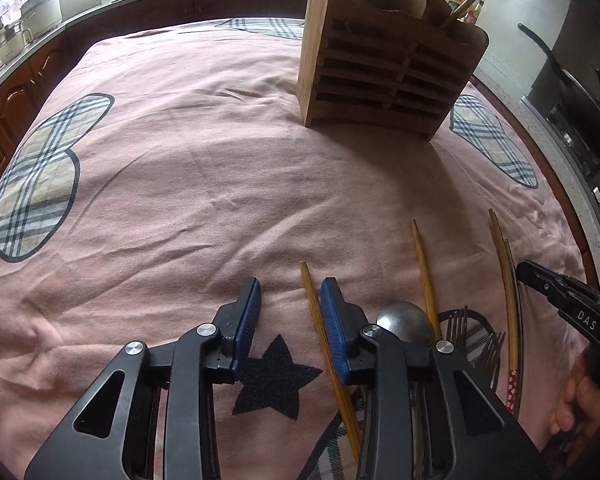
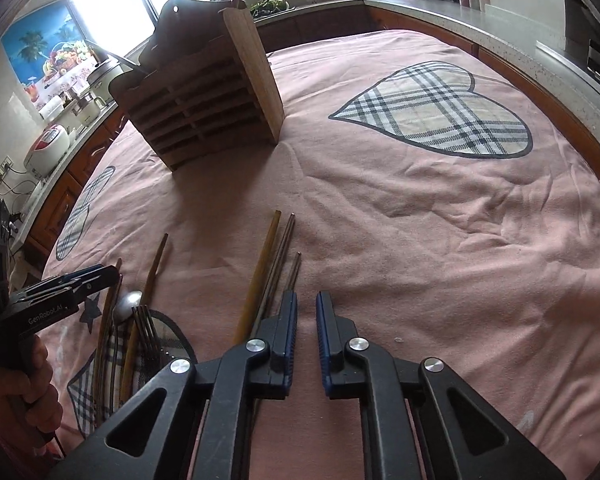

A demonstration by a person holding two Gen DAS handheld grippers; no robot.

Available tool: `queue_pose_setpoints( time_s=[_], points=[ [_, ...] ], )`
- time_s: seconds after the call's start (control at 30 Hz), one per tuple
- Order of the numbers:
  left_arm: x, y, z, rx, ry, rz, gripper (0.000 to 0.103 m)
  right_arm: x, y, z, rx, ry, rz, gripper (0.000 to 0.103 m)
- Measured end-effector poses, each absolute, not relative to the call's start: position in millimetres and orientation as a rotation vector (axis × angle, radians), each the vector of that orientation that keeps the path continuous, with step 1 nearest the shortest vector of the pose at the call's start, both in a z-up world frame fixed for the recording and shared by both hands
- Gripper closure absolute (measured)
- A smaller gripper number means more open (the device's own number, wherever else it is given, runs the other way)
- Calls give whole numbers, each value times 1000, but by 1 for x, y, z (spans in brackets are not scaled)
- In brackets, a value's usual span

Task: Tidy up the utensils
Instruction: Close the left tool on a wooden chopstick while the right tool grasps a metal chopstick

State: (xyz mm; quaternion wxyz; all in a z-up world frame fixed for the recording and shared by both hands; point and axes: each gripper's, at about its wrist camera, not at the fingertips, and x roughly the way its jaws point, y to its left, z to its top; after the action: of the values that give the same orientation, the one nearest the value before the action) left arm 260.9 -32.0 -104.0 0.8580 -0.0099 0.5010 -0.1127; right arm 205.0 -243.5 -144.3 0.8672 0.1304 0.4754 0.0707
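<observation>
Writing 1st: "GenRobot.AI" on the side of the left gripper [image 2: 114, 276] in the right wrist view, "DAS" on the right gripper [image 1: 520, 270] in the left wrist view. No other text readable; poster by the window shows fruit & palms, no legible words.

Left gripper fingers wide apart w/ nothing between them, over a black star [image 1: 274, 380] on the pink cloth [image 1: 220, 160]. Right gripper [image 2: 306, 304] fingers part open, also holding nothing.

Utensils lie loose on the cloth near both grippers: spoon [image 1: 404, 322], forks [image 2: 148, 328], wooden chopsticks [image 1: 423, 268], 1 w/ a red flowered end. Handles cut off behind the gripper bodies. Wooden slatted holder [image 1: 384, 76] stands well apart, farther back; contents hard to make out beyond a stick or 2.
</observation>
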Motion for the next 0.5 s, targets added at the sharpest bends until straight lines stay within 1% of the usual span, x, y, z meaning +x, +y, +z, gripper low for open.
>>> queue_pose_setpoints(
  time_s=[0.1, 0.13, 0.17, 0.4, 0.43, 0.5],
  points=[
    [260, -31, -103, -14, 1066, -245, 74, 207, -245, -143, 295, 996, 156, 95],
    [260, -31, -103, -8, 1068, -246, 74, 207, -245, -142, 310, 991, 163, 89],
    [259, -32, -103, 0, 1067, -247, 74, 207, -245, -141, 320, 993, 168, 89],
    [263, -38, -104, 29, 1060, -239, 74, 214, -230, -144, 257, 1010, 176, 89],
    [263, -38, -104, 31, 1059, -240, 74, 216, -228, -143, 240, 1012, 166, 92],
    [262, -37, -105, 33, 1059, -250, 74, 221, -227, -144, 224, 1019, 158, 93]
  ],
)
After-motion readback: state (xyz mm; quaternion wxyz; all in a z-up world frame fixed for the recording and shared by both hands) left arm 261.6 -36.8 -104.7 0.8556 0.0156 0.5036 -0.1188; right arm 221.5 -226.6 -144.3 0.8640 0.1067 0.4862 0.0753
